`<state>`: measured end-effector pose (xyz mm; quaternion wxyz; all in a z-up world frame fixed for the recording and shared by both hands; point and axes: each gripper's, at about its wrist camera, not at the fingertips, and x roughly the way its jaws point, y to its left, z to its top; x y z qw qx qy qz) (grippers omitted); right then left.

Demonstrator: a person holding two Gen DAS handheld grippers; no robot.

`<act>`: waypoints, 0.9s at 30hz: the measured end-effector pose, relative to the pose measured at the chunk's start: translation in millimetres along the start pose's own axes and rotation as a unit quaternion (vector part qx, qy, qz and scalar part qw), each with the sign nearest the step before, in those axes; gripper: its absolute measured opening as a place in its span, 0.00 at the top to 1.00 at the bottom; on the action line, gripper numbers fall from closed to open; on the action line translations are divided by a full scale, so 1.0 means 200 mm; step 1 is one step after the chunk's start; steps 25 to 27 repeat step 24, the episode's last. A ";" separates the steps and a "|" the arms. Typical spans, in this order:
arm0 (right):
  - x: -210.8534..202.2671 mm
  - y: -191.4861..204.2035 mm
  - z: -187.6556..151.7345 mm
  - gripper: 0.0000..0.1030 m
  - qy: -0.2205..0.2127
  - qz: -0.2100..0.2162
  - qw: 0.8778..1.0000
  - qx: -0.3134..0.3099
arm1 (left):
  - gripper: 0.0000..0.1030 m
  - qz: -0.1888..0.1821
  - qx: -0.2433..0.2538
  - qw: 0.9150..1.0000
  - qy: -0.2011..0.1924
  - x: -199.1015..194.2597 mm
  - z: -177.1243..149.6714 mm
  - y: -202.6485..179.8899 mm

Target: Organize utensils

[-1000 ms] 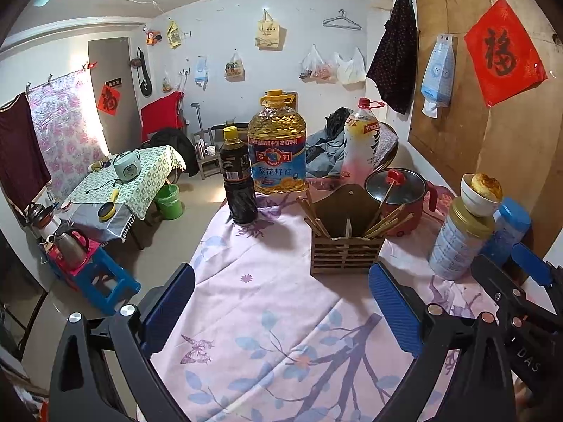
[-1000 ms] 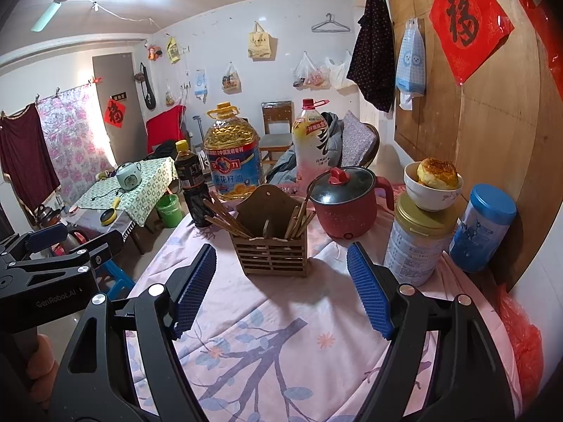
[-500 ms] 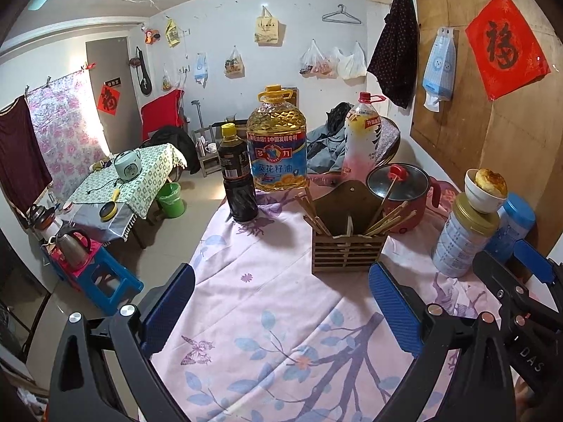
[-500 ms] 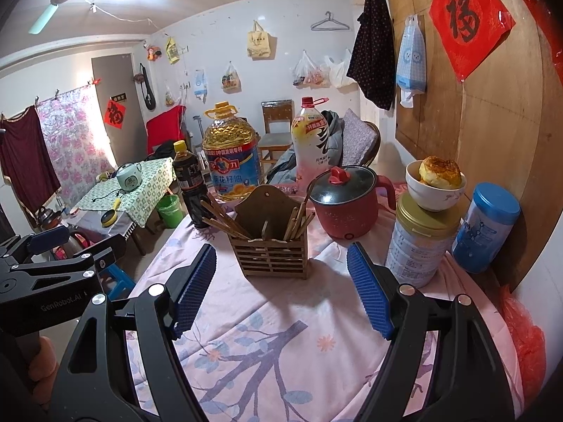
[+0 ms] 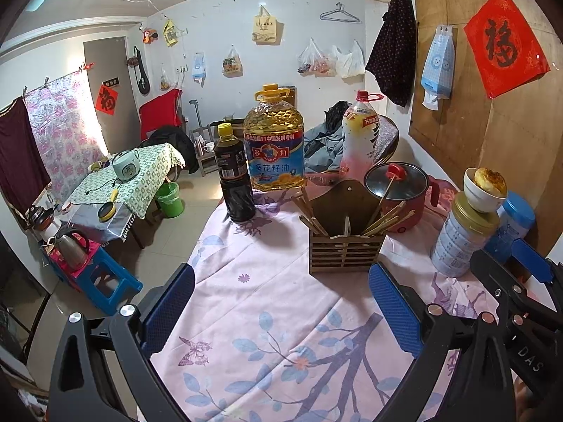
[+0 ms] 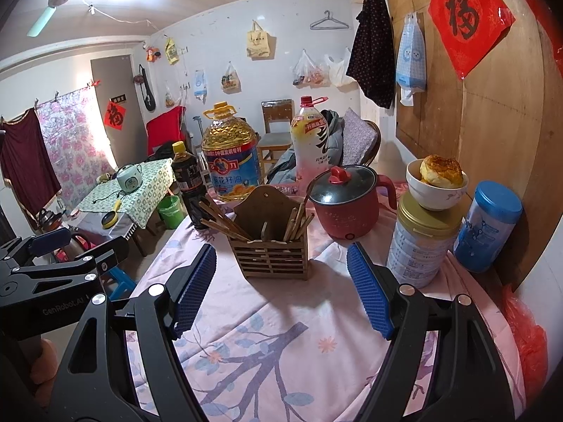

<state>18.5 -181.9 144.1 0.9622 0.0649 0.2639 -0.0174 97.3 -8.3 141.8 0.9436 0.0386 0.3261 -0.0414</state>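
A slatted wooden utensil holder (image 5: pixel 346 246) stands mid-table, holding several wooden chopsticks (image 5: pixel 385 216) that lean out left and right. It also shows in the right wrist view (image 6: pixel 272 249) with its chopsticks (image 6: pixel 220 219). My left gripper (image 5: pixel 281 307) is open and empty, hovering above the cloth in front of the holder. My right gripper (image 6: pixel 281 285) is open and empty, just short of the holder. The right gripper's body shows at the left wrist view's right edge (image 5: pixel 520 302); the left one shows at the right wrist view's left edge (image 6: pixel 52 267).
Behind the holder stand a dark sauce bottle (image 5: pixel 234 176), an oil jug (image 5: pixel 274 140), a drink bottle (image 5: pixel 359 137) and a red lidded pot (image 5: pixel 397 190). At right are a tin (image 5: pixel 461 235) topped by a bowl (image 5: pixel 484 190), and a blue canister (image 6: pixel 487 225). The table edge drops off left.
Both grippers have shifted only slightly; the view of the holder is nearly the same. Both stay open and empty.
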 end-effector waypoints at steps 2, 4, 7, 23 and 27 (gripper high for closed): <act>0.00 0.00 0.00 0.27 0.000 -0.001 1.000 0.000 | 0.06 0.000 0.000 1.000 0.000 0.00 0.00 0.00; 0.00 0.00 0.00 0.27 -0.001 -0.002 1.000 -0.002 | 0.06 -0.001 0.000 1.000 0.001 0.00 0.00 0.00; 0.00 0.00 0.00 0.27 0.000 -0.002 1.000 -0.001 | 0.06 -0.001 -0.001 1.000 0.002 0.00 0.00 0.00; 0.03 -0.03 -0.01 0.27 0.000 -0.005 1.000 0.006 | 0.06 0.005 0.011 1.000 0.002 0.03 -0.02 -0.04; 0.03 -0.03 -0.01 0.27 0.000 -0.005 1.000 0.006 | 0.06 0.005 0.012 1.000 0.002 0.03 -0.01 -0.04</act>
